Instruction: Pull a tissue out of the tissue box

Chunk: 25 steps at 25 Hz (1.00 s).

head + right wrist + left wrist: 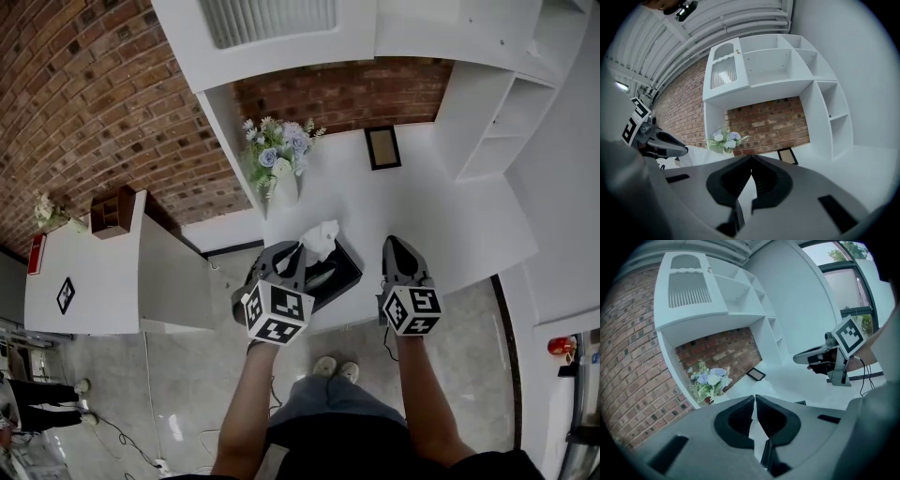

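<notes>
Two hand-held grippers: left [754, 397] seemingly pinching tissue [321, 238]; right [751, 159] clenched; box [336, 274] clear only in head view.

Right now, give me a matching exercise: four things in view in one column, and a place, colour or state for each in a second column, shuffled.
Things:
1. tissue
2. tissue box
3. flower bouquet
4. picture frame

Descriptions:
a. black, near the front edge of the white table
b. pale blue and white
c. pinched in the shut left claw
d. dark-rimmed, close to the brick wall

Pairs: 1-c, 2-a, 3-b, 4-d
</notes>
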Tool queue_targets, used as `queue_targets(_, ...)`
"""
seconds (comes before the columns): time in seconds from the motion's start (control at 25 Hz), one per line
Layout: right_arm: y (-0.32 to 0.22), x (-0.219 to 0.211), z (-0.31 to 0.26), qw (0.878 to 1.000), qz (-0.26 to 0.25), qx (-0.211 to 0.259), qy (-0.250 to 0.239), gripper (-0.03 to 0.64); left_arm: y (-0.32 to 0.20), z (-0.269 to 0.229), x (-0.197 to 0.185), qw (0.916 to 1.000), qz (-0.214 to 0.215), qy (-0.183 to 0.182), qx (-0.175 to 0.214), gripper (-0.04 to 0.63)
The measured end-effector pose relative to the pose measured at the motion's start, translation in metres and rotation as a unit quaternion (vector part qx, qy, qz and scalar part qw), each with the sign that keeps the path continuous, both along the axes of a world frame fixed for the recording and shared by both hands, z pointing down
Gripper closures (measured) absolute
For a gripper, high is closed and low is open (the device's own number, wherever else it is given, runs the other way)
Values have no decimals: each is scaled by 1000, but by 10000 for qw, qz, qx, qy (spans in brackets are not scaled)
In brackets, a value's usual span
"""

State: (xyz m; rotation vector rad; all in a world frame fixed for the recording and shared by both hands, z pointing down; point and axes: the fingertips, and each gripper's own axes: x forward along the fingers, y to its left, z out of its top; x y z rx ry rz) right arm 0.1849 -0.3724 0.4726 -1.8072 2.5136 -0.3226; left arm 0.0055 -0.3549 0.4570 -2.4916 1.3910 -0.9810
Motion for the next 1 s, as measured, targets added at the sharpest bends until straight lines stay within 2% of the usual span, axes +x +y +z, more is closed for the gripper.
queue_targets(0.2,1,2,-5,10000,6,66,9,617,-10,-25,0,9961,-267,761,351,583)
queue_targets(0.32,2,4,-9,9999,37,108,4,617,-16,-42,0,9896,-389,1264,568,583)
queue_targets(0.48,4,11,-14,9997,150,168,28,617,-22,-59,-1,9816,-487,1651,828,583)
queue_targets(0.68,7,21,-25,9991,299,287,76,617,-31,-65,-8,9667,-715,2299,863,583)
queue_targets(0.8,8,29,-31,9986,384,353,98,617,-33,-59,-14,9599,-860,2537,822,583)
queue_targets(1.0,8,38,-38,9977,516,416,110,617,-34,-50,-15,9572,-878,2650,759,583)
